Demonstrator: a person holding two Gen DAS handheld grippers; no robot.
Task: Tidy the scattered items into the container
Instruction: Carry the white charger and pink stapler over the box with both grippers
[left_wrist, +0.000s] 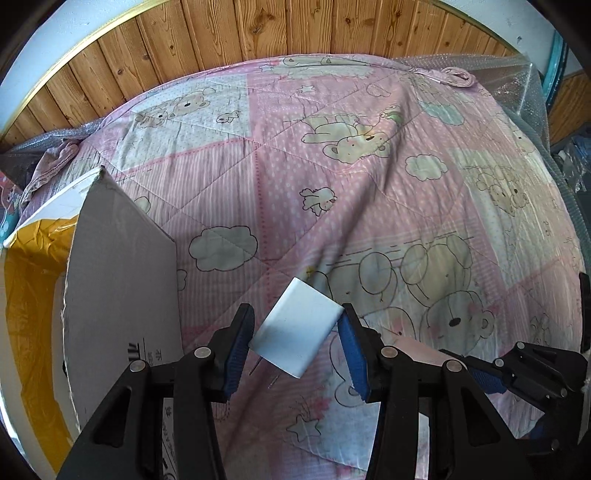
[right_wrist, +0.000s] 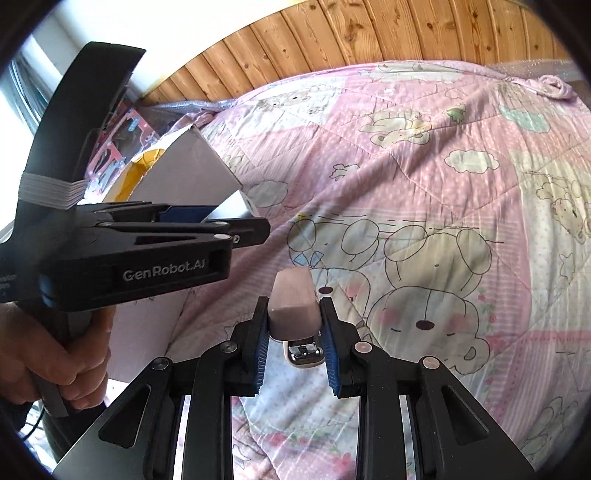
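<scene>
The left gripper (left_wrist: 297, 341) holds a flat white rectangular block (left_wrist: 298, 329) tilted on a diagonal, its fingers (left_wrist: 354, 350) clamped on the block's two opposite edges; two thin metal prongs stick out from the block's lower side, so it looks like a plug-in charger. It hangs above the bed (left_wrist: 332, 177), which is covered by a pink quilt printed with bears and clouds. Just to the left of this gripper stands the container, an open cardboard box (left_wrist: 118, 266) with grey-white walls and a yellow plastic liner (left_wrist: 29, 280) showing inside; the block is beside the box, not over its opening. The right gripper (right_wrist: 293, 332) has its fingers (right_wrist: 330, 347) closed on the sides of a pale pink stapler (right_wrist: 293, 301), whose metal underside faces the camera, held above the quilt near the box's front corner. In the right wrist view a hand (right_wrist: 66, 354) grips the handle of the left gripper, which crosses in front of the box (right_wrist: 184, 166). Wooden panelling (left_wrist: 277, 33) runs behind the bed.
</scene>
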